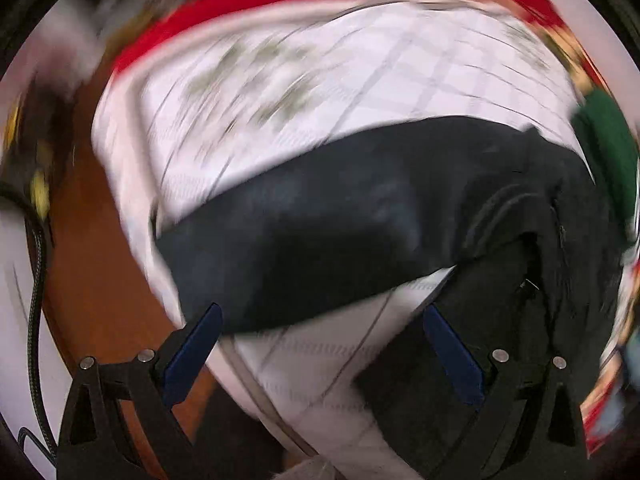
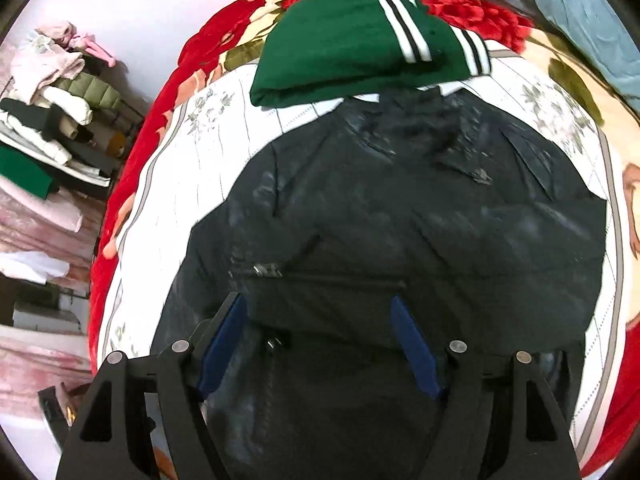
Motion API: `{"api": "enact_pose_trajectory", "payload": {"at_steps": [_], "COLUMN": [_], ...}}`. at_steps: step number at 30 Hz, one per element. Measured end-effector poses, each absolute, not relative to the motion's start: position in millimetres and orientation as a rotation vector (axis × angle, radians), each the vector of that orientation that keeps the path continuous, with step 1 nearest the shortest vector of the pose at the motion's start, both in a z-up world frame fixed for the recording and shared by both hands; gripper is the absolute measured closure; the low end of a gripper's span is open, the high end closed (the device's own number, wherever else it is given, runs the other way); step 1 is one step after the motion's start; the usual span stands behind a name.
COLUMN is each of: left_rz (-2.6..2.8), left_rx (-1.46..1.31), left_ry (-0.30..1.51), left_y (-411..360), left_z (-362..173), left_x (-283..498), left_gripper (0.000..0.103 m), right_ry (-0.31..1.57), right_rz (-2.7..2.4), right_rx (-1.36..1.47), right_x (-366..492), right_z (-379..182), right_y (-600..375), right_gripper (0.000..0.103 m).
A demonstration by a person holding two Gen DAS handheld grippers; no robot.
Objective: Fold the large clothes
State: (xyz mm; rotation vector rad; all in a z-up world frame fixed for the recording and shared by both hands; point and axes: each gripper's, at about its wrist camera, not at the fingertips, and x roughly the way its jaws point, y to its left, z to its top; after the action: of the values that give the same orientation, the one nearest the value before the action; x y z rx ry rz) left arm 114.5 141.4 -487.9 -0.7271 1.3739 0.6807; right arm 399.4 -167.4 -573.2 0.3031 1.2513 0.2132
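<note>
A large black padded jacket point(image 2: 400, 216) lies on a white checked sheet point(image 2: 208, 168) on the bed, collar toward the far side. My right gripper point(image 2: 320, 304) is open just above the jacket's lower front near a zip pull. In the blurred left wrist view a black sleeve or folded edge of the jacket point(image 1: 320, 232) lies across the sheet point(image 1: 320, 80). My left gripper point(image 1: 324, 312) is open over it, holding nothing.
A folded green top with white and black striped cuffs point(image 2: 352, 48) lies beyond the jacket's collar. A red flowered blanket point(image 2: 132, 184) edges the bed. A pile of folded clothes point(image 2: 52, 120) sits at the left. A blue-grey quilt point(image 2: 560, 8) lies at the far right.
</note>
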Motion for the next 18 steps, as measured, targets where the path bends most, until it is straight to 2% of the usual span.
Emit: {"api": "enact_pose_trajectory", "payload": {"at_steps": [2, 3, 4, 5, 7, 9, 10, 11, 12, 13, 14, 15, 18], "left_rz": [0.743, 0.774, 0.795, 0.815, 0.837, 0.851, 0.862, 0.883, 0.920, 0.941, 0.956, 0.951, 0.878], "left_rx": [-0.901, -0.993, -1.077, -1.142, -1.287, -1.371, -1.414, -1.443, -1.436, -1.411, -1.353, -1.299, -1.194], "left_ry": [1.345, 1.325, 1.298, 1.274, 1.206, 1.136, 1.099, 1.038, 0.971, 0.945, 0.911, 0.866, 0.729], "left_y": [150, 150, 153, 156, 161, 166, 171, 177, 183, 188, 195, 204, 225], "left_z": [-506, -516, -527, -536, -557, -571, -578, -581, -576, -571, -560, -547, -509], "left_x": [85, 72, 61, 52, 38, 33, 32, 30, 30, 32, 36, 41, 56], "left_gripper": [0.001, 0.001, 0.001, 0.002, 0.005, 0.022, 0.024, 0.034, 0.049, 0.059, 0.081, 0.087, 0.088], "right_ry": [1.290, 1.326, 1.359, 1.389, 1.427, 1.437, 1.446, 1.456, 1.462, 1.469, 1.473, 1.473, 1.481], "right_rz": [0.234, 0.246, 0.262, 0.273, 0.288, 0.298, 0.303, 0.307, 0.310, 0.311, 0.311, 0.315, 0.317], "right_rx": [0.283, 0.280, 0.288, 0.288, 0.276, 0.279, 0.281, 0.292, 0.299, 0.295, 0.290, 0.288, 0.286], "right_x": [391, 394, 397, 398, 395, 394, 393, 392, 391, 390, 390, 390, 388], "right_z": [-581, -586, -588, -595, -609, -616, -620, -625, -628, -630, -632, -634, -632], "right_y": [-180, -185, -188, -188, -187, -186, -183, -181, -178, -173, -170, -166, -154], "right_gripper": [0.029, 0.037, 0.057, 0.062, 0.063, 0.063, 0.063, 0.063, 0.063, 0.063, 0.063, 0.063, 0.063]}}
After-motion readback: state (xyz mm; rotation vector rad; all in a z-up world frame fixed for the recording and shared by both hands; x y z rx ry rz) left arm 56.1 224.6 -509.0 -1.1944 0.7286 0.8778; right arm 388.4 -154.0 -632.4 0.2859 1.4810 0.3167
